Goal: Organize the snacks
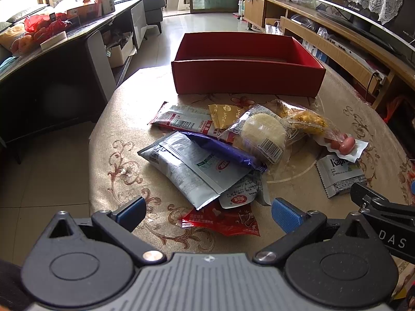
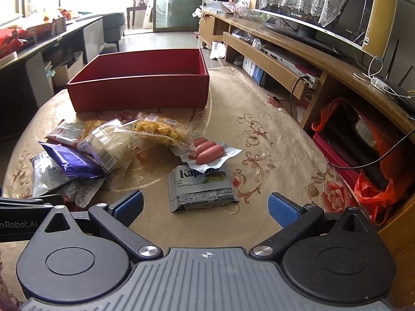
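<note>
The left gripper [image 1: 207, 213] is wide open and holds nothing. It hangs over a red packet [image 1: 223, 220] at the near end of the snack pile. The right gripper [image 2: 206, 207] is wide open too, with nothing in it. A gray Kaptons packet [image 2: 201, 189] lies flat on the table [image 2: 272, 119] just in front of it. Beside that packet are 3 pink sausages [image 2: 208, 151] in a clear pack. A round white cake [image 1: 263, 132], a purple packet [image 1: 225, 151] and a yellow crispy snack [image 2: 162, 129] lie piled together. The red box [image 1: 246, 75] sits behind the pile.
</note>
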`<state>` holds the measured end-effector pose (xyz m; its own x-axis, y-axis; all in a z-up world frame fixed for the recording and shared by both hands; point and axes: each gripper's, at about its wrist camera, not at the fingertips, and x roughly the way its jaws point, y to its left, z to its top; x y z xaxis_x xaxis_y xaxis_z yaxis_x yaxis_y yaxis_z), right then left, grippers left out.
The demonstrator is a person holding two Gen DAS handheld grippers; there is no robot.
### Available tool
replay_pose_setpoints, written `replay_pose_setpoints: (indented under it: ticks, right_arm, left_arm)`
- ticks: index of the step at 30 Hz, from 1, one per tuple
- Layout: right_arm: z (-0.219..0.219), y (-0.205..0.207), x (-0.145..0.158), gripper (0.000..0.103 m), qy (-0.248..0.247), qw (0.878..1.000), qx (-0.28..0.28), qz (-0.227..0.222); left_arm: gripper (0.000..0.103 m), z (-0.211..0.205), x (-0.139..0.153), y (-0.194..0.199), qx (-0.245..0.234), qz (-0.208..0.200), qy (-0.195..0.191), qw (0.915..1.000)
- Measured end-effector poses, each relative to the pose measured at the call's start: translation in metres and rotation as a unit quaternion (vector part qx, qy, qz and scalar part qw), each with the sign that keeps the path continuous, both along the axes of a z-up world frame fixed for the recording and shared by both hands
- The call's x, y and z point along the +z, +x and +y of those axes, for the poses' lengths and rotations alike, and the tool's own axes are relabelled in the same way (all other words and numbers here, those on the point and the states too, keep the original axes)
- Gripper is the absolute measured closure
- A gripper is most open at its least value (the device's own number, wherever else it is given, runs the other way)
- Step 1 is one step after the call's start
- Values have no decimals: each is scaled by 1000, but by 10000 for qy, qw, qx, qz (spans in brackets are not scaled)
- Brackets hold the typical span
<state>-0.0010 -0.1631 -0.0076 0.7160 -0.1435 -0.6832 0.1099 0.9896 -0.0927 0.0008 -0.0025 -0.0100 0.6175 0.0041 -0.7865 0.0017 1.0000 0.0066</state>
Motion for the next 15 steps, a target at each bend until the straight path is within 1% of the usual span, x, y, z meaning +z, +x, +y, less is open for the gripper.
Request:
replay_pose_setpoints:
  ticks: [15]
  right_arm:
    - [0,2,-2,0,7,9999,20,106]
  left_arm:
    - [3,0,-2,1,-10,43,35,10000]
